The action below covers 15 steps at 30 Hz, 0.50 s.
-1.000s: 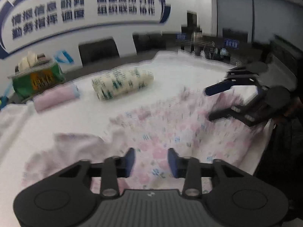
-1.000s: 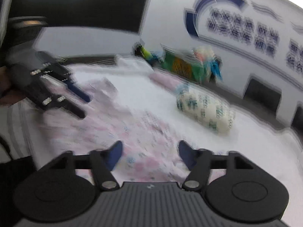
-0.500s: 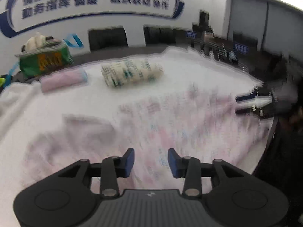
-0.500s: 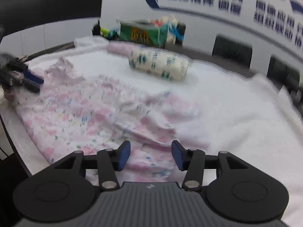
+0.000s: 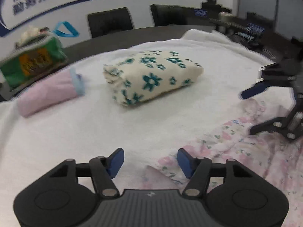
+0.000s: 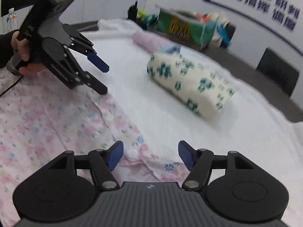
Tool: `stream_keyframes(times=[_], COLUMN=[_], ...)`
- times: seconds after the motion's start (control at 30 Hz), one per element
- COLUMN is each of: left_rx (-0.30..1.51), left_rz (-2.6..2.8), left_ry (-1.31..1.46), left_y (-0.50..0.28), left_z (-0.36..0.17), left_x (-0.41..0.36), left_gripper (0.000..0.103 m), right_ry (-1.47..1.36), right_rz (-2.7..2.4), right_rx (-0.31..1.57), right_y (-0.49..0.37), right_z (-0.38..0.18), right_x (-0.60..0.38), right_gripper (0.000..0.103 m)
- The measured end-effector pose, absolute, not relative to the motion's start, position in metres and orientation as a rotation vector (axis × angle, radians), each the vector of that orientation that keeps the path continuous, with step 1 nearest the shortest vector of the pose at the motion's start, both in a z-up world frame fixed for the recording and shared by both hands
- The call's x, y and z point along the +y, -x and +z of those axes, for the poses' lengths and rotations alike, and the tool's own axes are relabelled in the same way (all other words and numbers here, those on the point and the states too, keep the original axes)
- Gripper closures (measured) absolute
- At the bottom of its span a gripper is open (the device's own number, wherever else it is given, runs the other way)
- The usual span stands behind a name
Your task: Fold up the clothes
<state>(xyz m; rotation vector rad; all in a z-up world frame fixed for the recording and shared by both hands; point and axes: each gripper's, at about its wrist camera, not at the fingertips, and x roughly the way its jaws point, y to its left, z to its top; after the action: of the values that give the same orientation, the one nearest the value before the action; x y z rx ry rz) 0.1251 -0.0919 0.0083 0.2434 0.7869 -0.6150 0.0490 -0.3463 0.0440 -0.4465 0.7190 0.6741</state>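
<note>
**Both hand-held grippers poised at the garment's far edge**

Left wrist view: the left hand-held gripper (image 5: 150,162) stands wide and holds nothing. The pink floral garment (image 5: 236,151) lies flat on the white-covered counter (image 5: 94,128), filling the near right; its edge passes just under the right finger, while the left finger is over bare cover. The right hand-held gripper (image 5: 265,109) shows at the right, also wide, low over the cloth. Farther off sit a folded cream bundle (image 5: 153,77), a pink roll (image 5: 47,94) and a green bag (image 5: 32,62), well apart from the work.

Right wrist view: the right hand-held gripper (image 6: 150,155) is wide and empty, with the garment (image 6: 47,123) edge and a small white button (image 6: 132,153) between its fingers. The left hand-held gripper (image 6: 96,75) is at the far left, open, its lower finger close to or touching the cloth; I cannot tell which.

Judgement: the step looks like gripping the edge at two points for a fold. To do it well, each gripper should go down until one finger slides under the hem, taking the garment alone and not the white cover. Close both at matching spots along the edge, so the fold lifts evenly and the cloth does not twist. Keep clear of the button.
</note>
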Motion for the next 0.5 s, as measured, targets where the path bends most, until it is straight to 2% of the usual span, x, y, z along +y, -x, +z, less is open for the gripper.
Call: stream_keyframes(times=[0.13, 0.2, 0.23, 0.27, 0.3, 0.33, 0.5], left_rx=[0.787, 0.795, 0.797, 0.795, 0.793, 0.796, 0.736], left_rz=[-0.656, -0.66, -0.65, -0.635, -0.612, -0.603, -0.614], left_ry=[-0.18, -0.153, -0.158, -0.172, -0.189, -0.182, -0.098], left_y=[-0.135, -0.14, -0.14, -0.14, -0.14, -0.14, -0.122], left_z=[0.001, 0.001, 0.002, 0.003, 0.005, 0.007, 0.026], left_x=[-0.087, -0.087, -0.088, -0.089, -0.089, -0.086, -0.064], left_gripper=[0.041, 0.042, 0.048, 0.073, 0.091, 0.102, 0.103], right_ry=[0.367, 0.316, 0.319, 0.328, 0.369, 0.409, 0.566], right_rz=[0.723, 0.747, 0.769, 0.788, 0.782, 0.776, 0.719], right_rx=[0.778, 0.797, 0.794, 0.789, 0.772, 0.754, 0.576], right_y=[-0.071, -0.076, -0.073, -0.069, -0.063, -0.056, -0.012], right_z=[0.028, 0.025, 0.027, 0.028, 0.032, 0.035, 0.062], right_x=[-0.361, -0.366, -0.365, -0.363, -0.358, -0.353, -0.332], right_gripper=[0.029, 0.032, 0.048, 0.075, 0.084, 0.087, 0.09])
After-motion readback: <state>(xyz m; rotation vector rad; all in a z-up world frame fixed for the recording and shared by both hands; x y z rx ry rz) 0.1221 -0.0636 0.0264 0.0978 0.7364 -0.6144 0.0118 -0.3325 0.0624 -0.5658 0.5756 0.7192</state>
